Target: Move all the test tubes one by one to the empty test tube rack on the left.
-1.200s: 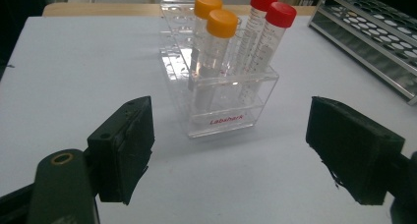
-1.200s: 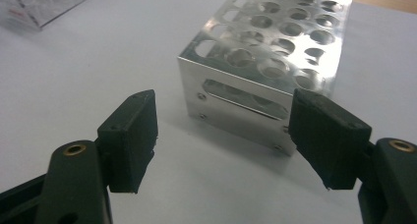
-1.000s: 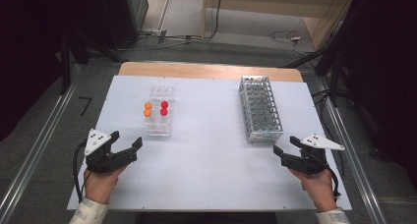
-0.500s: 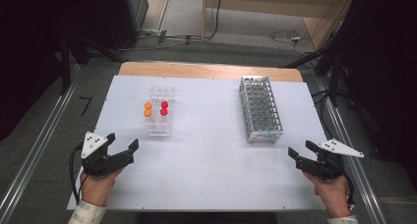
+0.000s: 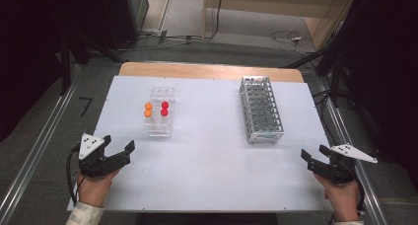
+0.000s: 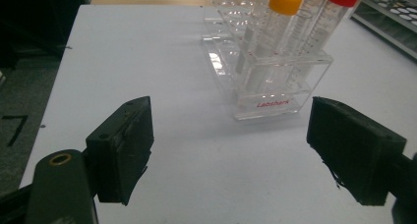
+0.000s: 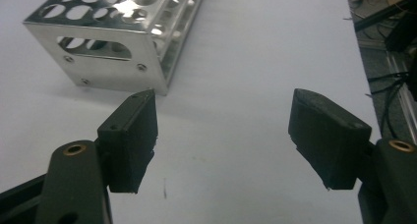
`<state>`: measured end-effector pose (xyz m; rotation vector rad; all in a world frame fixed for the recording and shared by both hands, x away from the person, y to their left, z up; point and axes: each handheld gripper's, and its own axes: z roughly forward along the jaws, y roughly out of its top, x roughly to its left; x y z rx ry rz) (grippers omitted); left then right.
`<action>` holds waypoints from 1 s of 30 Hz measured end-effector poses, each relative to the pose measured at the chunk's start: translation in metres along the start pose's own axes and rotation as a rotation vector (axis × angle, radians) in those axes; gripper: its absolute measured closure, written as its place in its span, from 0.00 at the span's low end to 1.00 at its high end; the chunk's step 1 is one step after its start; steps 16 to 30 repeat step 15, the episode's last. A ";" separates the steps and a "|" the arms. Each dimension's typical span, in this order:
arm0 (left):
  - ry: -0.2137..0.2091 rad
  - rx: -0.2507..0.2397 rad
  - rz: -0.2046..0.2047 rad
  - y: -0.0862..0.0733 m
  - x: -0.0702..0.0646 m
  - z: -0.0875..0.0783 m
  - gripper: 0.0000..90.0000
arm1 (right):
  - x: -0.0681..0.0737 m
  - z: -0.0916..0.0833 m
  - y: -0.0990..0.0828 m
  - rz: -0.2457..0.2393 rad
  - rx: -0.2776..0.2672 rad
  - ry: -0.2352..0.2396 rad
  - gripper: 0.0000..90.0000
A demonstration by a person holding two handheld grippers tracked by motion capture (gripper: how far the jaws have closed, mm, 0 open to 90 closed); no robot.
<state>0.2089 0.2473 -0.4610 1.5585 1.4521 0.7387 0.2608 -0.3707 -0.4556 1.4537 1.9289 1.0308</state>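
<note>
Left gripper (image 5: pixel 119 148) sits at the near-left corner of the bench (image 5: pixel 207 185), held in a hand (image 5: pixel 93 188) w/ a pale sleeve (image 5: pixel 85 215) showing at the bottom edge. Jaws wide apart, nothing between them, just bare white top. Grey three-cornered plate on its back, black cable looping off to the side. Right gripper (image 5: pixel 313 158) is at the near-right edge, also in a hand (image 5: pixel 342 200); jaws spread wide, nothing held, tips pointing in toward the middle of the bench.

Ahead of the left gripper, well apart from it, stands a clear plastic tube rack (image 5: pixel 160 112) w/ red lettering on its near face in the left gripper view. It holds capped tubes upright: two w/ orange caps (image 5: pixel 148 109) on its left side, two w/ red caps (image 5: pixel 164 108) just beside them on the right. The rack's near rows look vacant.

Ahead of the right gripper, approx. mid-right of the bench, is a metal rack (image 5: pixel 261 109) full of round holes, long side running away from the person. Can't tell whether anything's in it. In the right gripper view its near corner sits just beyond the left jaw tip, not touching.

Farther back, a wooden strip (image 5: pixel 207 70) along the bench's far edge, then floor w/ cables (image 5: pixel 286 36).
</note>
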 end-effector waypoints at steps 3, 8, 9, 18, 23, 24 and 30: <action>0.009 0.004 -0.011 -0.001 0.004 0.001 0.20 | -0.006 0.002 -0.002 0.009 0.009 -0.025 0.28; 0.026 0.014 -0.017 -0.003 0.009 0.004 0.20 | -0.014 0.007 -0.006 0.033 0.029 -0.042 0.28; 0.031 0.020 -0.019 -0.004 0.010 0.005 0.20 | -0.016 0.007 -0.007 0.033 0.029 -0.047 0.28; 0.033 0.044 -0.027 -0.006 0.013 0.010 0.20 | -0.020 0.010 -0.010 0.047 0.038 -0.059 0.28; 0.033 0.044 -0.027 -0.006 0.013 0.010 0.20 | -0.020 0.010 -0.010 0.047 0.038 -0.059 0.28; 0.033 0.044 -0.027 -0.006 0.013 0.010 0.20 | -0.020 0.010 -0.010 0.047 0.038 -0.059 0.28; 0.033 0.044 -0.027 -0.006 0.013 0.010 0.20 | -0.020 0.010 -0.010 0.047 0.038 -0.059 0.28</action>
